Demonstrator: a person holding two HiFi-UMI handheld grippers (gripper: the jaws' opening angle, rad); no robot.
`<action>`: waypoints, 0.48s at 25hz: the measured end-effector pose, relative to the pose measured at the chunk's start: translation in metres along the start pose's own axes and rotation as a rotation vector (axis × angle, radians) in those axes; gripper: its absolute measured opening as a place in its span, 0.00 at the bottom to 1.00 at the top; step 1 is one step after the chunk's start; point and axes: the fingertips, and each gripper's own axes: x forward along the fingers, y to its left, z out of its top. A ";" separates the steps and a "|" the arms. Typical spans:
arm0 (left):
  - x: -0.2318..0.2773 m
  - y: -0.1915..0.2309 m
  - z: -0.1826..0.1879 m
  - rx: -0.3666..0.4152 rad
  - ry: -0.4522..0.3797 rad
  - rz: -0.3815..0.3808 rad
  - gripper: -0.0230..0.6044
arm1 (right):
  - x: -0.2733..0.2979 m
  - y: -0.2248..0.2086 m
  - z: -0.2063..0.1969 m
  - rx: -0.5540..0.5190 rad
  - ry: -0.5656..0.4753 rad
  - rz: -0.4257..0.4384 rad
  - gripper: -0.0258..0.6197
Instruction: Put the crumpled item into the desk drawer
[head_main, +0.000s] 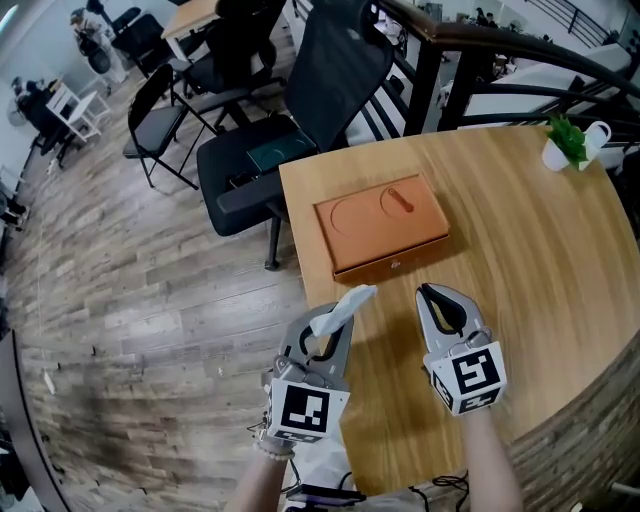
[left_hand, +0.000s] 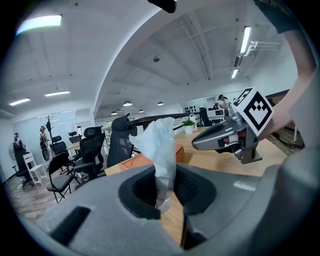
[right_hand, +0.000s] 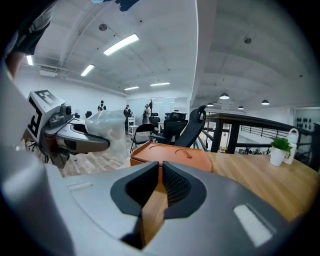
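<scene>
Curved wooden desk (head_main: 540, 260). Orange drawer box (head_main: 380, 222) near left edge, drawer shut. Small plant (head_main: 566, 140) and white mug (head_main: 598, 132) at far edge. Left gripper (head_main: 335, 322) pinches crumpled plastic (head_main: 345, 303) over desk's left edge, near box front. Right gripper (head_main: 443, 300) closed tight, empty, beside it. Black chair (head_main: 300, 120) and wood floor (head_main: 120, 300) past left edge.

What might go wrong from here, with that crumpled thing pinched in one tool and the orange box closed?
1. The left gripper pinches only the lower end of the crumpled item, near the table edge; it may slip out and drop to the floor.
2. The drawer of the orange box is shut; the shut right gripper might shove the whole box instead of pulling it open.
</scene>
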 end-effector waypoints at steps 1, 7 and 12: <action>0.002 0.003 -0.002 0.000 0.001 0.004 0.12 | 0.006 0.000 -0.003 -0.001 0.006 0.005 0.09; 0.013 0.013 -0.018 -0.006 0.035 0.020 0.12 | 0.037 -0.007 -0.024 0.029 0.048 0.000 0.19; 0.022 0.015 -0.024 -0.015 0.042 0.018 0.12 | 0.062 -0.012 -0.045 0.016 0.098 0.010 0.26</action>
